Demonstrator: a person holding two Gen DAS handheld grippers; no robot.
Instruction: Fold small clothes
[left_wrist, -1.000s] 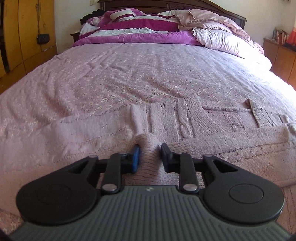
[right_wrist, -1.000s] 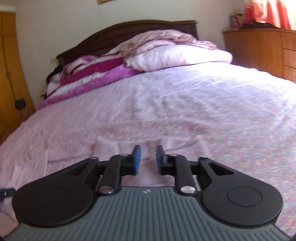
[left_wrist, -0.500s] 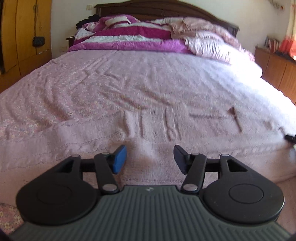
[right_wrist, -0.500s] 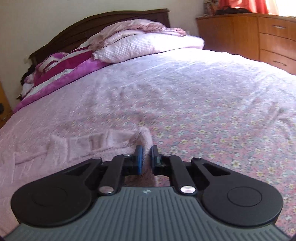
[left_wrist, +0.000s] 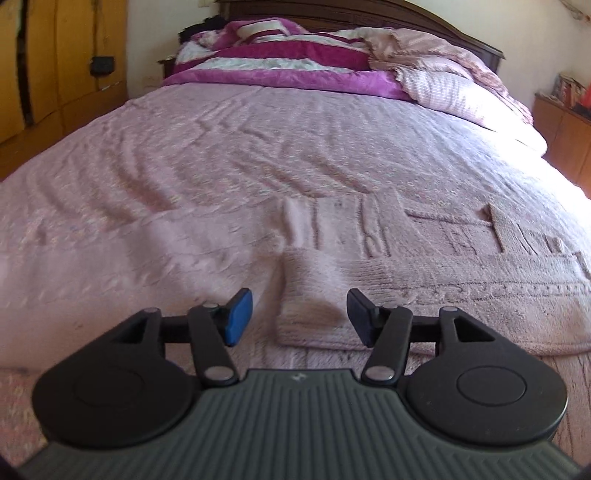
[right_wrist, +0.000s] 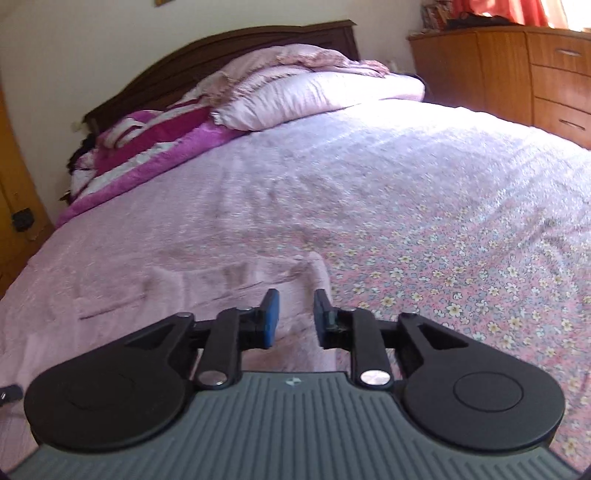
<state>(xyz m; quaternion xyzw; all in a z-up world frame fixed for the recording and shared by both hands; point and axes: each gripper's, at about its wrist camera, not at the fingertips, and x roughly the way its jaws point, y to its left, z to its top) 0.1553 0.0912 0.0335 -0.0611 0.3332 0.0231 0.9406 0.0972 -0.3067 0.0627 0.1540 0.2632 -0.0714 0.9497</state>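
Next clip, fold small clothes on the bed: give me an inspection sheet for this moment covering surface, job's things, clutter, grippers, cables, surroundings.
Surface: bed with pink floral cover, wrinkled.
Job's things: pink knit garment lying flat near the front edge, a folded flap ahead of the left gripper.
Clutter: magenta striped blanket and pink pillow piled at the headboard.
Grippers: left gripper open, nothing held; right gripper jaws just opened, pads clear of the knit.
Cables: nothing seen.
Surroundings: dark headboard, wooden dresser, yellow wardrobe.

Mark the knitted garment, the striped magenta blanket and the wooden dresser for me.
knitted garment (left_wrist: 388, 273): left wrist view, on its flat ribbed band.
striped magenta blanket (left_wrist: 280, 75): left wrist view, on the front magenta stripe.
wooden dresser (right_wrist: 517, 70): right wrist view, on its front panel beside the drawers.
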